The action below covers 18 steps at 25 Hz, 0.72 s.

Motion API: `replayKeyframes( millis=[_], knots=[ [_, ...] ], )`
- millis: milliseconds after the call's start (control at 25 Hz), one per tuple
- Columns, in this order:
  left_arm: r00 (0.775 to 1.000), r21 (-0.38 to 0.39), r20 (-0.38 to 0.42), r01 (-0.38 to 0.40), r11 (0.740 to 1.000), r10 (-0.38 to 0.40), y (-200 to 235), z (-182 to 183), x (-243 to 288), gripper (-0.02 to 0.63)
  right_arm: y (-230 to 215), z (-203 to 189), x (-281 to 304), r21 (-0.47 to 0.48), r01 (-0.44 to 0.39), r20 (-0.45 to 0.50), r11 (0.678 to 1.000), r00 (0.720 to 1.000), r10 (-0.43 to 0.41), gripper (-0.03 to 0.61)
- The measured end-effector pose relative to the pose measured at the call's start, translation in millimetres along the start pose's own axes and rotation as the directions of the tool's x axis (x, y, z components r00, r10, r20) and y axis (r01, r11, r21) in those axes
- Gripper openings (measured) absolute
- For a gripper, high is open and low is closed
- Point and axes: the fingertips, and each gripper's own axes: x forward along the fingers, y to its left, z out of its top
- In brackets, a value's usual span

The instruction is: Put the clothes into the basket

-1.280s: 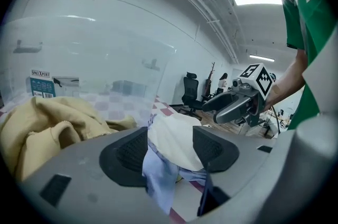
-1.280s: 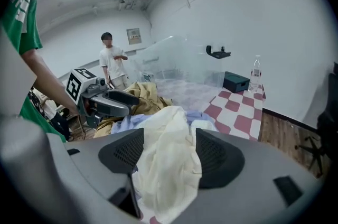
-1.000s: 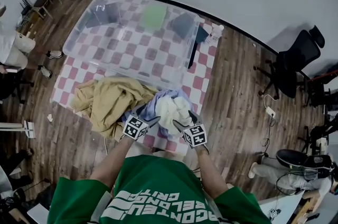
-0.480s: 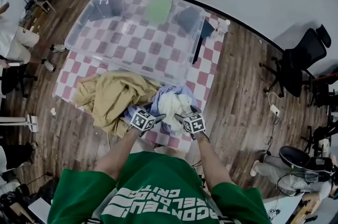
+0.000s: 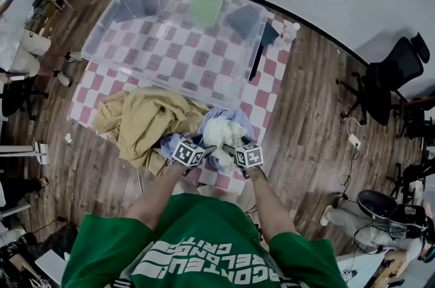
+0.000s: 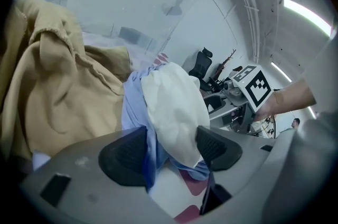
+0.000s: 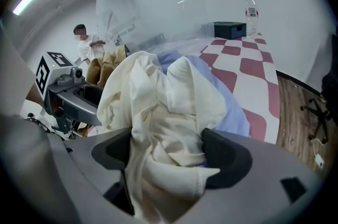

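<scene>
A cream garment lies bunched on a light blue one, at the near edge of the checkered cloth. A tan garment is spread to their left. The clear plastic basket stands behind them. My left gripper has come at the bundle from the left. Its jaws have just been closing, with blue and cream cloth between the pads. My right gripper is open wide, its jaws having just opened further, and cream cloth fills the gap.
A water bottle and a black box stand at the cloth's far corner. Black office chairs are on the wooden floor to the right. A seated person is at the far left.
Both grippers have dropped and moved closer together onto the cream and blue bundle. The clothes have not been lifted.
</scene>
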Motion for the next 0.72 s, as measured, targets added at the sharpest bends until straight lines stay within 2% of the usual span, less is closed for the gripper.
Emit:
replayKeyframes(
  millis=[160,360,440,520,720],
  knots=[
    [1.000,-0.030,-0.006,-0.025,0.999,0.024,1.4,-0.6,2.0,0.199,4.8,-2.7,-0.9,0.018,-0.019,-0.018,1.000,1.000,0.020,0.383],
    [1.000,-0.018,-0.021,-0.016,1.000,0.016,-5.5,-1.0,3.7,0.058,15.1,-5.0,-5.5,0.057,-0.065,-0.001,0.996,0.998,0.065,0.237],
    [1.000,0.000,-0.013,-0.019,1.000,0.019,-9.0,-0.3,4.3,0.041,17.4,-3.8,-10.3,0.070,-0.084,0.018,0.994,0.996,0.083,0.176],
    [1.000,0.011,-0.002,-0.021,1.000,0.021,-10.9,0.4,2.9,0.035,21.3,-0.7,-15.0,0.060,-0.100,0.034,0.993,0.995,0.098,0.144],
    [0.999,0.028,0.031,-0.025,0.999,0.024,-20.3,6.4,-4.1,0.032,28.0,5.8,-28.8,0.005,-0.099,0.076,0.995,0.992,0.099,0.129]
  ],
)
